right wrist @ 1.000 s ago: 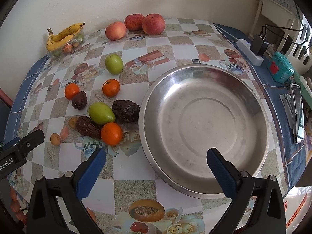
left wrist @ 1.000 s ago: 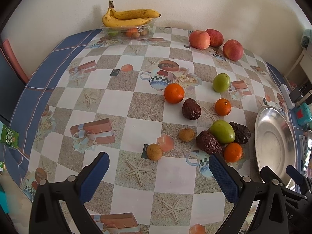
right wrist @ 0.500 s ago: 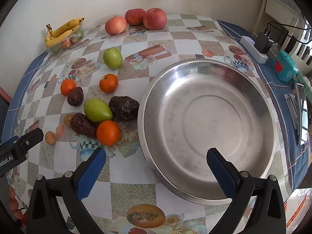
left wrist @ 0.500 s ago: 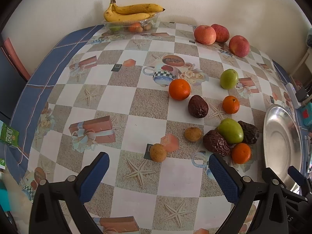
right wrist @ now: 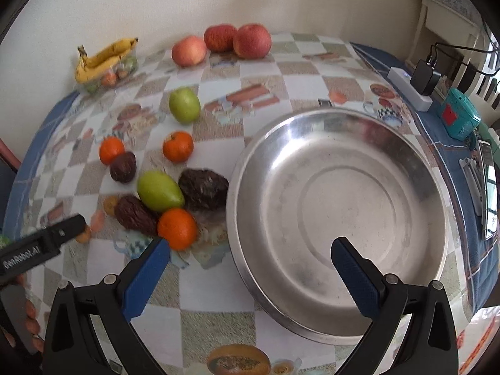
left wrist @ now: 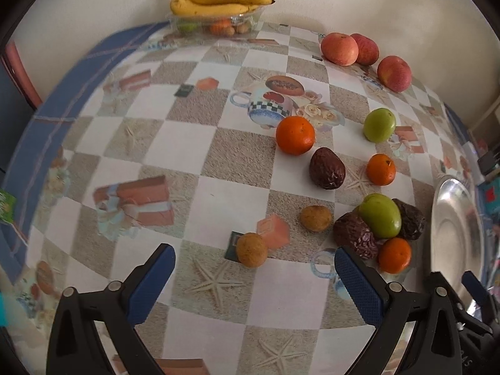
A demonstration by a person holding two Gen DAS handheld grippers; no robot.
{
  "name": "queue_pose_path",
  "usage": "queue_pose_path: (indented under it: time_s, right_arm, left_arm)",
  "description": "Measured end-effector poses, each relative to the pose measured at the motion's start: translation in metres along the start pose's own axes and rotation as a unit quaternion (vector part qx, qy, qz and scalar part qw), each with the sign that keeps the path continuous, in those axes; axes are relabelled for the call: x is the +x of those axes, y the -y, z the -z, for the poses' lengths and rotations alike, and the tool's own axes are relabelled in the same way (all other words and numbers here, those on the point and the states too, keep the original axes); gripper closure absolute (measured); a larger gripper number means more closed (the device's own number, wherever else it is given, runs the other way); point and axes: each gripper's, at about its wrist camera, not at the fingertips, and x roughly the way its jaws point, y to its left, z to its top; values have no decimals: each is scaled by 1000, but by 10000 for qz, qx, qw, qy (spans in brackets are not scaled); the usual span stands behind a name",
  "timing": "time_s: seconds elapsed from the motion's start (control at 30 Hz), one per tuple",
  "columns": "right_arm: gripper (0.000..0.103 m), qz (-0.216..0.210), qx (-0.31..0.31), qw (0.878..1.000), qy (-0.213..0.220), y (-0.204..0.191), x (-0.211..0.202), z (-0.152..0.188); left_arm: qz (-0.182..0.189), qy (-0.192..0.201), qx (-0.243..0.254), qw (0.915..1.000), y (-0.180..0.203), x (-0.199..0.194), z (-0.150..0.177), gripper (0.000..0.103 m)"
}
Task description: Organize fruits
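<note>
Loose fruit lies on the patterned tablecloth: a small brown fruit (left wrist: 251,249) sits just ahead of my left gripper (left wrist: 254,278), which is open and holds nothing. Beyond it lie another brown fruit (left wrist: 315,217), a dark wrinkled fruit (left wrist: 327,168), oranges (left wrist: 295,135) and a green fruit (left wrist: 380,215). My right gripper (right wrist: 250,265) is open over the near rim of the empty steel bowl (right wrist: 340,200). An orange (right wrist: 177,228) lies by its left fingertip, next to a green fruit (right wrist: 159,191) and dark fruits (right wrist: 203,189).
Bananas (left wrist: 218,1) rest on a clear tray of small fruit at the back wall. Three red apples (right wrist: 220,42) sit at the far edge. A power strip (right wrist: 409,92), teal box (right wrist: 457,118) and phone (right wrist: 489,187) line the table's right side.
Both grippers have moved forward and lower toward the table; the fruit and bowl appear larger. Nothing has been taken hold of, and both stay open.
</note>
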Motion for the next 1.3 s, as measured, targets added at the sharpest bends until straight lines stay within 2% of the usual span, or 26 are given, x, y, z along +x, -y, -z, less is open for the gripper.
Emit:
queue_pose_path:
  time_s: [0.17,0.3,0.5,0.67,0.77,0.8,0.9,0.97,1.1,1.17,1.3]
  right_arm:
    - [0,-339,-60,9993,175,-6,-3,-9]
    - [0,-897,-258,9945,480,-18,-13,-15]
    - [1,-1017,-747,9894,713,-35,-18,-17]
    - [16,-1038,-797,9903,461,-37,-3,-17]
    - [21,-997,-844,9911,272,-39,8,-14]
    - [29,-987,-862,9912,192,-41,13,-13]
    - [41,-1043,-853,9908,-85,-43,27,-11]
    - [42,-1009,-849,9911,-180,-44,33,-10]
    - [51,-1041,-853,9906,-257,-45,37,-10]
    - [52,-1031,-857,9905,-309,-45,39,-9]
    - [64,-1023,-861,9903,-381,-48,42,-10]
  left_arm:
    - [191,137,-299,9993,-10,-2,-5,0]
    - [294,200,-507,9981,-20,-4,-9,0]
    - [178,59,-535,9984,-24,1,-9,0]
    - [202,0,-504,9985,-23,3,-7,1]
    - [264,-126,-470,9985,-21,9,-5,10]
    - [259,-170,-471,9984,-21,11,-5,13]
    - [257,-284,-494,9980,-22,16,-3,20]
    - [321,-341,-512,9976,-22,18,-3,28]
    - [390,-470,-521,9968,-21,24,-2,48]
    - [428,-543,-538,9962,-22,26,-2,55]
    - [466,-533,-506,9962,-20,25,-2,68]
